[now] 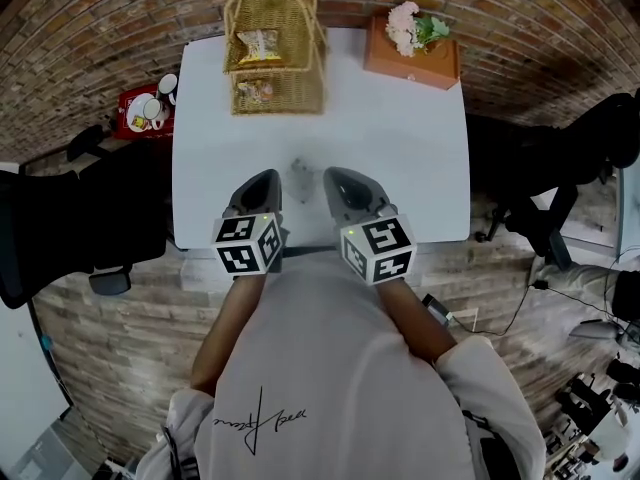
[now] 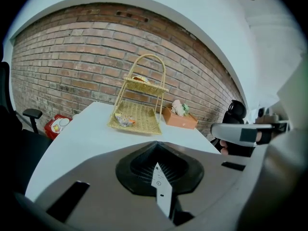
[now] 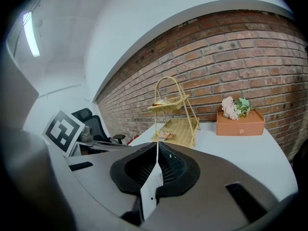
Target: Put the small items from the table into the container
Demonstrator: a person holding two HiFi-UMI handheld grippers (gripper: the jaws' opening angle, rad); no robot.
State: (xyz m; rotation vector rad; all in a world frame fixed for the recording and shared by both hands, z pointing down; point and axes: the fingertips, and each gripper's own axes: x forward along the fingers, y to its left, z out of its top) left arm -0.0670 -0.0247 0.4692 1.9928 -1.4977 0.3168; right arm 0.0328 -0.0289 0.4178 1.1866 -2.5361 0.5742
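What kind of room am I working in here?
Likely an office or lab workspace: a white table against a brick wall, a black office chair beside it, and cables trailing across the floor.

The packets in the wicker basket at twelve o'clock are too small to name. Between the left tool and right tool, a faint grey smudge on the tabletop cannot be made out. Both tools partly hide the tabletop's near edge. At nine o'clock, the picture's edge cuts off the black chair.
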